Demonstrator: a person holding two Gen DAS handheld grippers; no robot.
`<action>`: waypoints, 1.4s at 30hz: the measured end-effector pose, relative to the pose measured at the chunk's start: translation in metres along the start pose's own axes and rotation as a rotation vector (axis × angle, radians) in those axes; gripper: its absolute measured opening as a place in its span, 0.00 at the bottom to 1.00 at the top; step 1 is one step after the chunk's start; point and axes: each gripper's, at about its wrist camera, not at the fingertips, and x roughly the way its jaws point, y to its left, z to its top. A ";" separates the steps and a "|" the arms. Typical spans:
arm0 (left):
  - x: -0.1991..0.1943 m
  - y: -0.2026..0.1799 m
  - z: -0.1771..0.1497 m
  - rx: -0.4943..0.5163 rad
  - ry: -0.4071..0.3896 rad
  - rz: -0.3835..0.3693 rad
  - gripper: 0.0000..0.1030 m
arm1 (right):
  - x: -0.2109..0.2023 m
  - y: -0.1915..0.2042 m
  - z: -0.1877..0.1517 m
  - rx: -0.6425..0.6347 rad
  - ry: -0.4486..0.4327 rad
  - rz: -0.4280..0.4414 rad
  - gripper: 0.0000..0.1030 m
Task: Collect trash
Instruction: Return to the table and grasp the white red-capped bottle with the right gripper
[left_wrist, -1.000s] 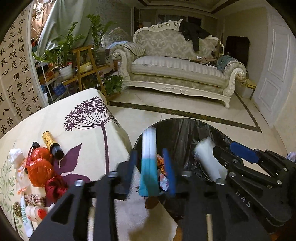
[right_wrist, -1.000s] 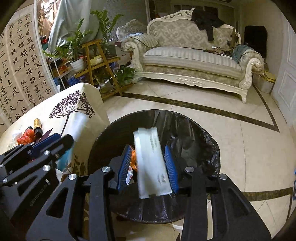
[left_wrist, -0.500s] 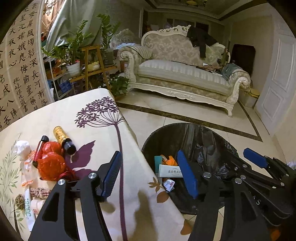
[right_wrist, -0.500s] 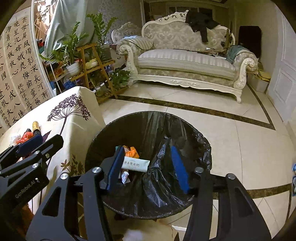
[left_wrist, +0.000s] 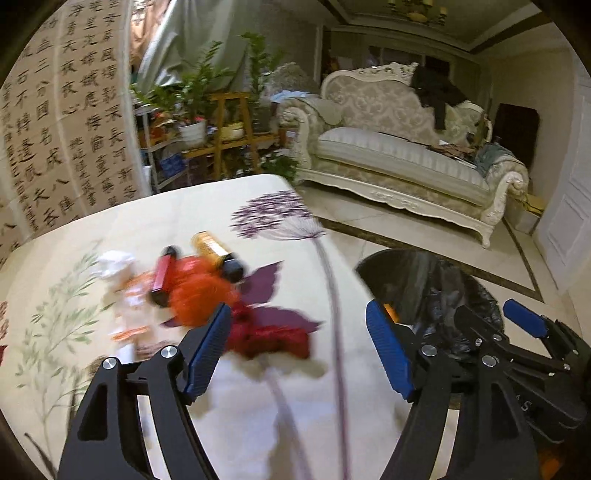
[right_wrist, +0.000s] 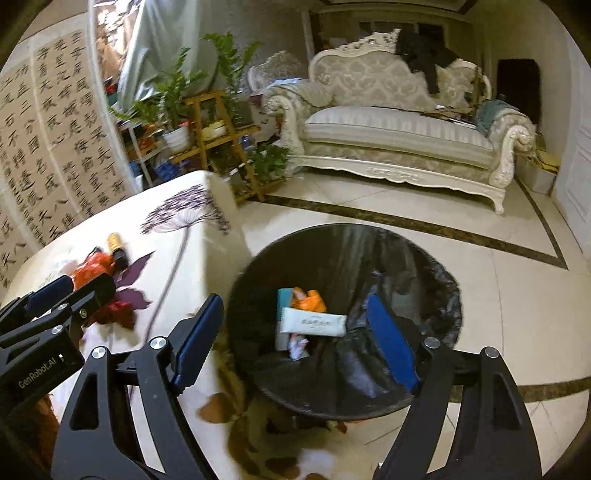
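A black-lined trash bin (right_wrist: 436, 295) stands on the floor beside the table; a white packet (right_wrist: 314, 323), a teal packet and orange scraps lie inside. It also shows in the left wrist view (left_wrist: 436, 280). My right gripper (right_wrist: 295, 339) is open and empty above the bin. My left gripper (left_wrist: 299, 350) is open and empty over the table (left_wrist: 147, 229), just short of a trash pile: a dark red wrapper (left_wrist: 273, 336), an orange bag (left_wrist: 199, 291), a red tube (left_wrist: 162, 273), a yellow bottle with black cap (left_wrist: 218, 254) and white tissue (left_wrist: 112, 262).
A cream sofa (left_wrist: 399, 155) stands across the tiled floor. A wooden plant stand (left_wrist: 229, 125) with potted plants is behind the table. A calligraphy screen (left_wrist: 55, 129) lines the left side. The table edge drops off next to the bin.
Both grippers let go of their packets, which fell into the bin, and opened wide. My left gripper has swung left from the bin toward the trash pile on the table.
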 end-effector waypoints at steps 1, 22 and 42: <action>-0.002 0.007 -0.001 -0.008 0.001 0.011 0.71 | 0.000 0.007 -0.001 -0.009 0.004 0.013 0.76; -0.050 0.163 -0.057 -0.207 0.027 0.278 0.72 | 0.001 0.165 -0.027 -0.241 0.084 0.234 0.76; -0.048 0.188 -0.066 -0.244 0.033 0.279 0.72 | 0.029 0.207 -0.035 -0.316 0.205 0.236 0.31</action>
